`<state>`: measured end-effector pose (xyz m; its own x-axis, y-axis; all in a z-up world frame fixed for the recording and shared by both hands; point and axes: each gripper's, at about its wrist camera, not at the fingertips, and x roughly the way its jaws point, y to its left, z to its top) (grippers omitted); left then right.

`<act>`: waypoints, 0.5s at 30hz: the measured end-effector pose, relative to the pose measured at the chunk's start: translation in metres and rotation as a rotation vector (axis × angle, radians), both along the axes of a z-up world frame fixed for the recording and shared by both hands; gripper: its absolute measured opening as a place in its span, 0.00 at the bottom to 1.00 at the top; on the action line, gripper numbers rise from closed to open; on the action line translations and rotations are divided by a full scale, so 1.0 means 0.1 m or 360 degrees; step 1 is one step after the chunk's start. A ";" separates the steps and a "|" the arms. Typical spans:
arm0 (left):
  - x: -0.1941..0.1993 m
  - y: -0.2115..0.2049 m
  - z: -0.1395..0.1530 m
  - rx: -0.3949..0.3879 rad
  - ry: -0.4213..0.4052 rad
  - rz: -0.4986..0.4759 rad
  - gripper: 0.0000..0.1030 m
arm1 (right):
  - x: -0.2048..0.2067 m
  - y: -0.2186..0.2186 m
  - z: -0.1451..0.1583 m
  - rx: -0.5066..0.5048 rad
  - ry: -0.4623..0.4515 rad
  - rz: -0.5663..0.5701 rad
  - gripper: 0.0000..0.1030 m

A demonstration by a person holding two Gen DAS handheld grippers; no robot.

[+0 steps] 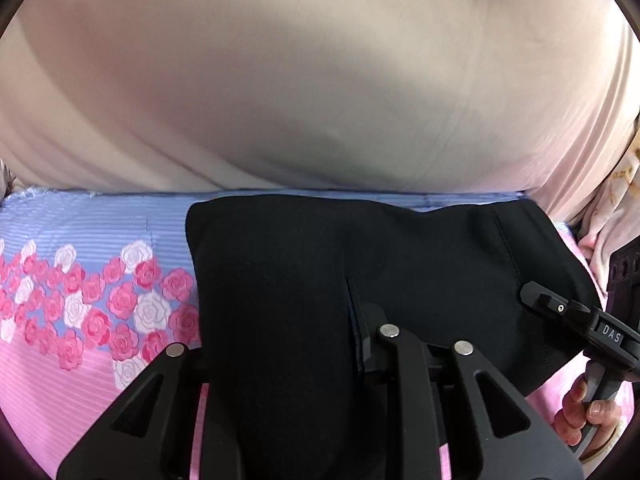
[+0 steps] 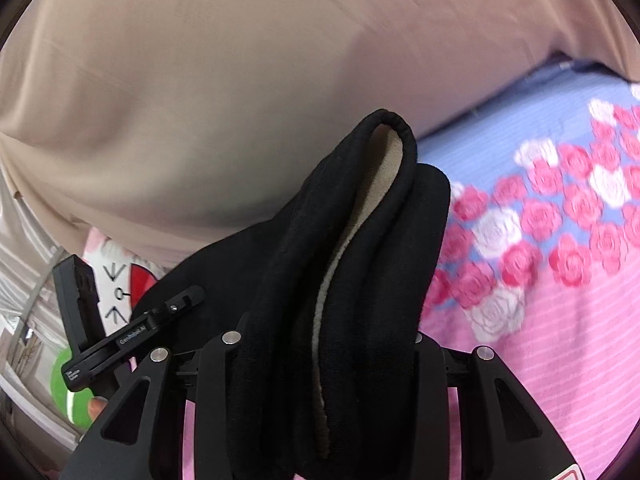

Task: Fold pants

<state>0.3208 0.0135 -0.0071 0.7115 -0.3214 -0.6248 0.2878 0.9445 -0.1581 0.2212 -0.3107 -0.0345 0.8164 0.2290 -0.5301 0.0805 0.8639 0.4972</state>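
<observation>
Left wrist view: black pants [image 1: 320,280] are pinched in the left gripper [image 1: 320,360] at 6 o'clock – on the flowered bedspread [image 1: 80,300]; right gripper [image 2: 324,340] is clamped on bunched layers; edges should be lowered level.

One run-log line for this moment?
left gripper: shut on black pants | right gripper: shut on black pants | surface: rose-print bedsheet

Black pants [image 1: 304,280], bunched, over bedspread [image 1: 80,220]
</observation>
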 end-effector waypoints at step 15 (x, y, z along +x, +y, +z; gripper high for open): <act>0.05 0.08 -0.19 0.0052 0.0012 0.0096 0.58 | 0.01 -0.27 -0.27 0.0231 0.0198 -0.0053 0.56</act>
<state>0.3261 0.0215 -0.0261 0.7242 -0.2574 -0.6398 0.2292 0.9648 -0.1287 0.2218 -0.3374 -0.0618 0.7550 0.2846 -0.5908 0.1764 0.7795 0.6010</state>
